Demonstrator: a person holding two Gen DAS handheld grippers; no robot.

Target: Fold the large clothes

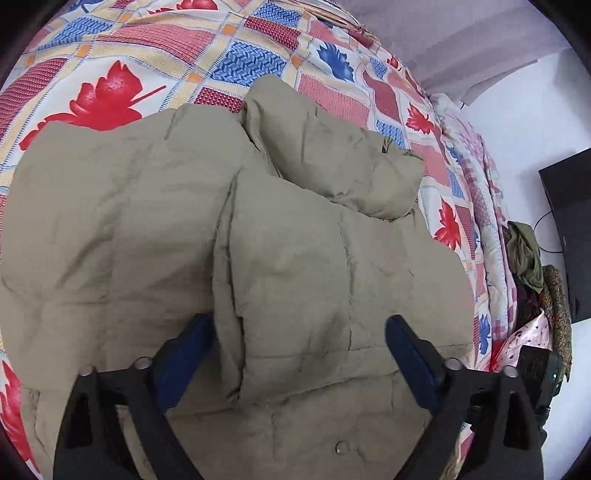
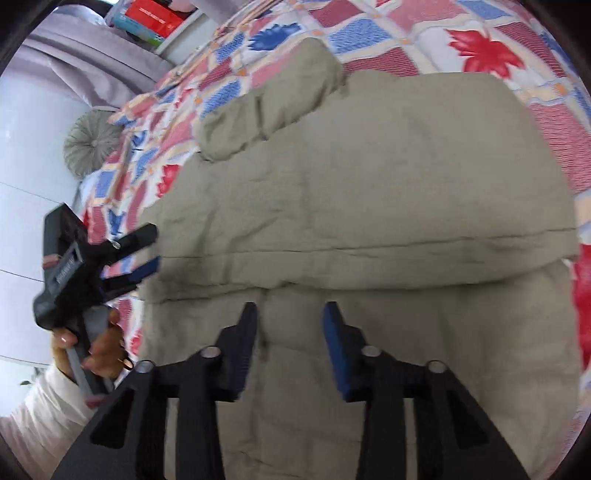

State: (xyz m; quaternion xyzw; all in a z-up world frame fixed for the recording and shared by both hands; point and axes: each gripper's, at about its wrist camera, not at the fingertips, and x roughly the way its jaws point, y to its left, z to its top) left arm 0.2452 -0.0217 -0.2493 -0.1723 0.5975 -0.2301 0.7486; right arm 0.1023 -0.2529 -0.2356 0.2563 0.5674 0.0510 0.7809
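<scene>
A large khaki padded jacket (image 1: 184, 229) lies spread on the bed, with one part folded over its middle and a sleeve (image 1: 332, 147) bunched at the far side. In the right wrist view the jacket (image 2: 369, 177) fills the middle, its sleeve (image 2: 269, 99) lying at the far left. My left gripper (image 1: 297, 332) is open and hovers low over the jacket's near edge, holding nothing. It also shows in the right wrist view (image 2: 147, 251), at the jacket's left edge. My right gripper (image 2: 290, 328) is open above the jacket's near part, holding nothing.
A bedspread (image 1: 110, 55) with red and blue leaf patches covers the bed. A heap of clothes (image 1: 532, 266) and a black screen (image 1: 569, 229) stand at the right. A round grey cushion (image 2: 90, 144) and a shelf with boxes (image 2: 151, 18) are at the far left.
</scene>
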